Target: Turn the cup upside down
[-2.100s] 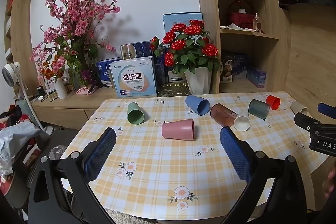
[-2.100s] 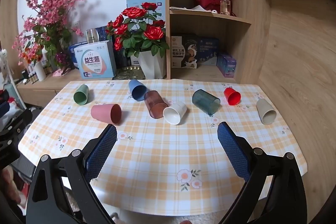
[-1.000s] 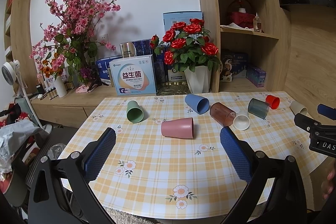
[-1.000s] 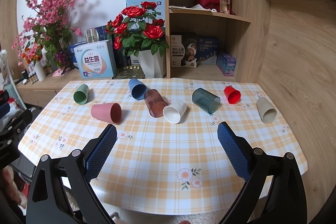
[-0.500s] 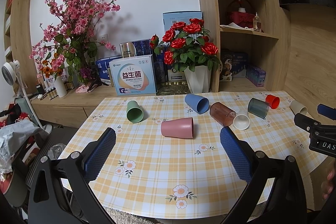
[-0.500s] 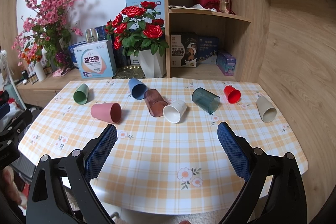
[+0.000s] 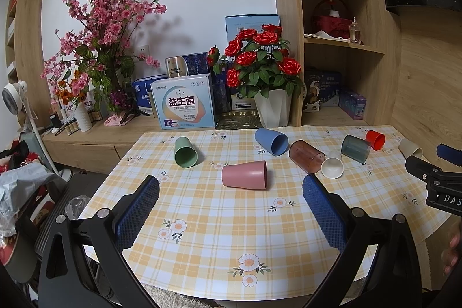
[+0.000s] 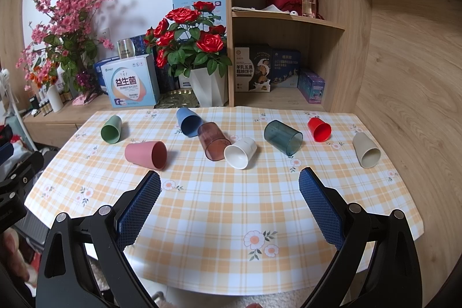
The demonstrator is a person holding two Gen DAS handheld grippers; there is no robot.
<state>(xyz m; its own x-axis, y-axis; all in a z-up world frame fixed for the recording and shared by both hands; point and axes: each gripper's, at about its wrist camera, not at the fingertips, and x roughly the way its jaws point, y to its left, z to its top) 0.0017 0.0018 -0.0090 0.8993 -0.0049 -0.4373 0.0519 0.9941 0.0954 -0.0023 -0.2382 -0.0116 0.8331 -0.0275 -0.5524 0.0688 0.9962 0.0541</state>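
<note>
I am holding my left fingers (image 7: pixel 228 202) wide apart over the near edge of the worktop (image 7: pixel 219 235), and nothing is between them. My right fingers (image 8: pixel 229 198) are wide apart too, with nothing in them, and they are hanging over the near side of the same worktop (image 8: pixel 231 221). A yellow checked cloth with little flowers is covering it.

Eight cups are lying on their sides on the cloth, well ahead of my fingers. The pink cup (image 7: pixel 245 174) (image 8: pixel 145 154) is lying nearest to my left fingers, with its open end pointing to the right. Behind it on the left, the green cup (image 7: pixel 186 152) (image 8: pixel 111 129) is lying alone with its mouth facing me. The blue cup (image 7: pixel 271 141) (image 8: pixel 188 122) is sitting further back, just beside the brown see-through cup (image 7: pixel 306 155) (image 8: pixel 213 141). The white cup (image 7: pixel 332 164) (image 8: pixel 240 152) is touching the brown one. To the right, the dark teal see-through cup (image 7: pixel 355 148) (image 8: pixel 283 137) is lying near the small red cup (image 7: pixel 375 139) (image 8: pixel 318 129). The beige cup (image 7: pixel 410 148) (image 8: pixel 366 149) is lying far off on the right side, apart from the rest.

Behind the worktop, a white pot of red roses (image 8: pixel 192 46) is standing next to a light blue box (image 8: pixel 130 85). A tall bunch of pink blossoms (image 7: pixel 105 28) is standing at the left. In the left camera, I am seeing the dark body of my right tool at the right edge.
</note>
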